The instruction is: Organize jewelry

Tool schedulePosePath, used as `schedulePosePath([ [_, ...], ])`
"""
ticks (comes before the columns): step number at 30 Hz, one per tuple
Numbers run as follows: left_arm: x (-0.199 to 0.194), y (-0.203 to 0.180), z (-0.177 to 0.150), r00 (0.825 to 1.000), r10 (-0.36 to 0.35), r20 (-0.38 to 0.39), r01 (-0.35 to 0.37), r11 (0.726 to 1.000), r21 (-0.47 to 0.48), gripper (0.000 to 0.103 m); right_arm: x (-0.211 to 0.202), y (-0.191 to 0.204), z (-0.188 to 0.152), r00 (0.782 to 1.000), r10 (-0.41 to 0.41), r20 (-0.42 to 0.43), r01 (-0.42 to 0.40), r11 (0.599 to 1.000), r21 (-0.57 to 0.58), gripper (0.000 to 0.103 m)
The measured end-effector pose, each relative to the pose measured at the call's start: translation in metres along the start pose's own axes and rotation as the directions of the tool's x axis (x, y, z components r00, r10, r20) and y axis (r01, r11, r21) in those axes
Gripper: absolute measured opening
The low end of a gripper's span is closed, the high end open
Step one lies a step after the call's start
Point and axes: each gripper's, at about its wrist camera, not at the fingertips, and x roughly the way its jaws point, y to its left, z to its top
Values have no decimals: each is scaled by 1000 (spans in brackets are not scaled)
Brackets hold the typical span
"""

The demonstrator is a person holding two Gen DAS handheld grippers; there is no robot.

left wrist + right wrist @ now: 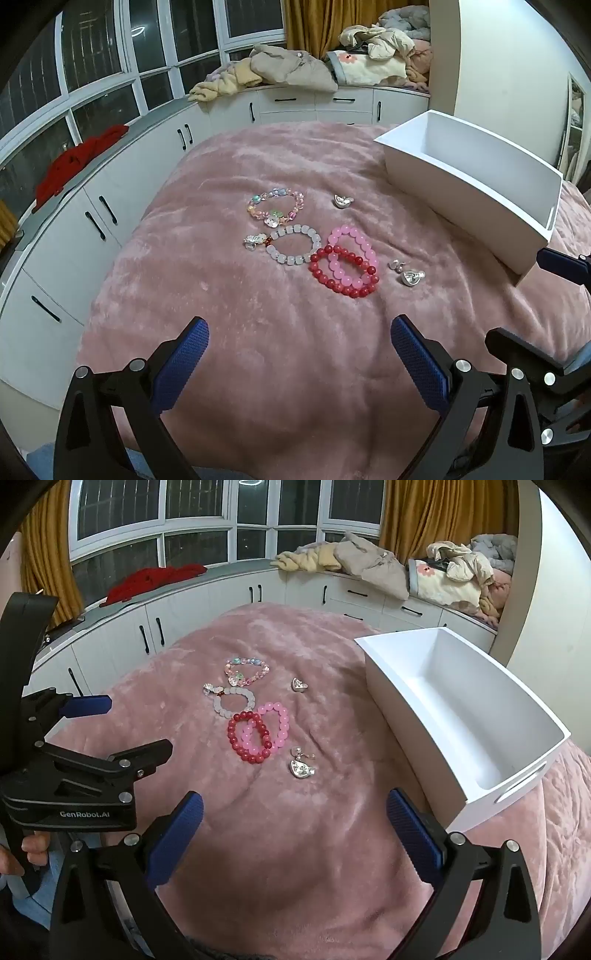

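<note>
Several pieces of jewelry lie on a pink blanket [221, 295]: a multicolour bead bracelet [275, 207], a white bead bracelet [293, 243] with a silver charm, a pink bracelet [364, 248] overlapping a red bracelet [325, 278], a small silver ingot [342, 201] and a silver piece [410, 275] with ear studs. An empty white box [469, 192] stands to the right. My left gripper [299, 354] is open and empty, short of the jewelry. My right gripper [295, 827] is open and empty, short of the silver piece [301, 768], with the box [461, 709] to its right.
White cabinets [110, 214] with a window seat curve round the bed's far and left sides. Red cloth [77, 162] and piles of clothes [291, 70] lie on the seat. The left gripper's body [74, 775] shows at the left of the right wrist view.
</note>
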Motion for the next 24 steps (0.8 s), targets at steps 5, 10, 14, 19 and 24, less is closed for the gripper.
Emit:
schedulePosePath([
  [5, 0, 0, 0, 1000, 1, 1, -1, 1000, -4, 100, 2, 0, 0, 1000, 2, 2, -2, 1000, 3, 98],
  [10, -3, -2, 4, 1000, -7, -1, 7, 1000, -1, 100, 1, -1, 0, 1000, 4, 3, -4, 1000, 4, 98],
  [14, -5, -4, 5, 1000, -7, -2, 7, 1000, 2, 100, 1, -1, 1, 1000, 2, 5, -2, 1000, 9, 98],
  [19, 0, -3, 2, 1000, -7, 2, 7, 1000, 4, 100, 0, -3, 0, 1000, 2, 4, -2, 1000, 20, 98],
  [24, 0, -3, 3, 1000, -9, 4, 9, 1000, 6, 100, -1, -5, 2, 1000, 1, 1, -1, 1000, 26, 98],
])
